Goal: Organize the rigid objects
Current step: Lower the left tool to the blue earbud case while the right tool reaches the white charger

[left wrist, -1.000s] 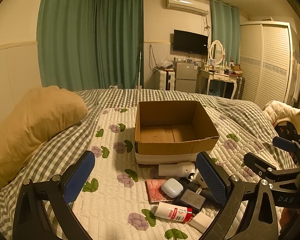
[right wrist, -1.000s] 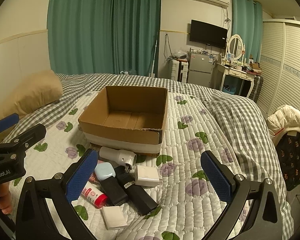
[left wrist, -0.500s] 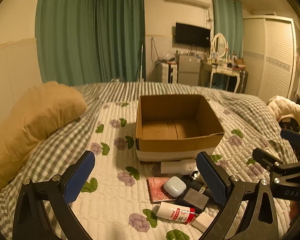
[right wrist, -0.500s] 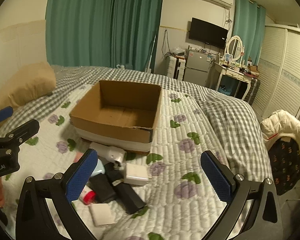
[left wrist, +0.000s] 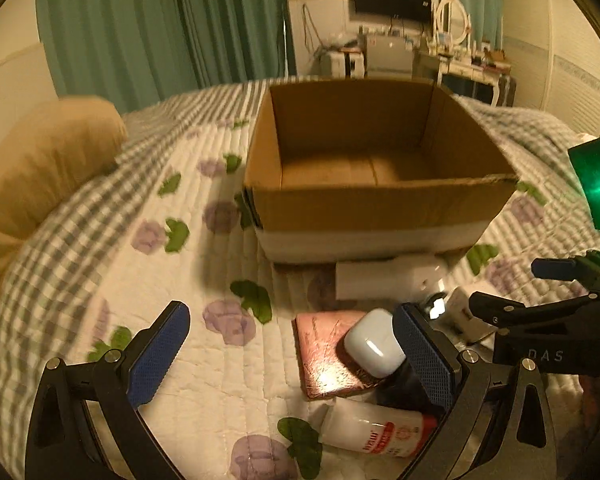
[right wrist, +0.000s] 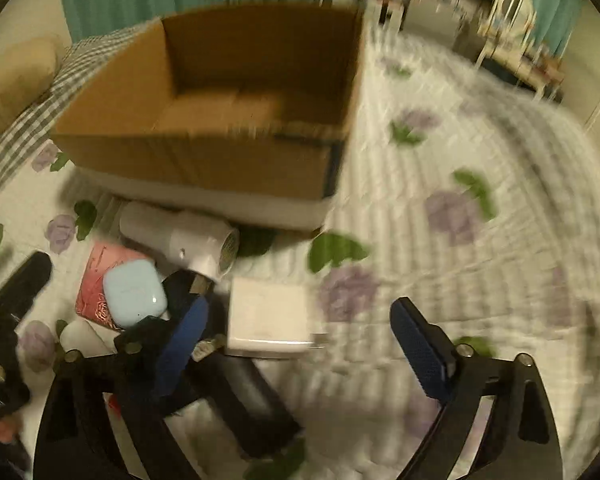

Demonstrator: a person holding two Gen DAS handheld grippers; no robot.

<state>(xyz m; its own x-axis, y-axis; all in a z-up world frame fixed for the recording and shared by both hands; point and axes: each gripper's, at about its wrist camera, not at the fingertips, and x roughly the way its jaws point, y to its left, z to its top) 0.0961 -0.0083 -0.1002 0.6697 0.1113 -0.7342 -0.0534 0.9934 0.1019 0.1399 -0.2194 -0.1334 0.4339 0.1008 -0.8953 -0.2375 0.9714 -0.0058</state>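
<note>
Left wrist view: a cluster of small rigid items lies on the quilted bedspread (left wrist: 204, 376) just in front of the open cardboard box (left wrist: 380, 204), whose inside looks empty. A pale blue earbud case (left wrist: 374, 348) rests on the right edge of a pink booklet (left wrist: 324, 356); nearer lies a white tube with a red label (left wrist: 376, 428), and against the box's near wall a white cylindrical device (left wrist: 384, 280). The left gripper (left wrist: 296, 364) stands wide open above the booklet and case, nothing pressed between its blue pads. To the right, the right gripper (right wrist: 300, 344) reaches in; its jaws have just been closing a little yet stand wide apart, gripping nothing. In the blurred right wrist view it hangs over a white square adapter (right wrist: 268, 316) beside dark blocks (right wrist: 244, 396). A tan pillow (left wrist: 40, 168) lies far left, green curtains (left wrist: 160, 24) behind.
</note>
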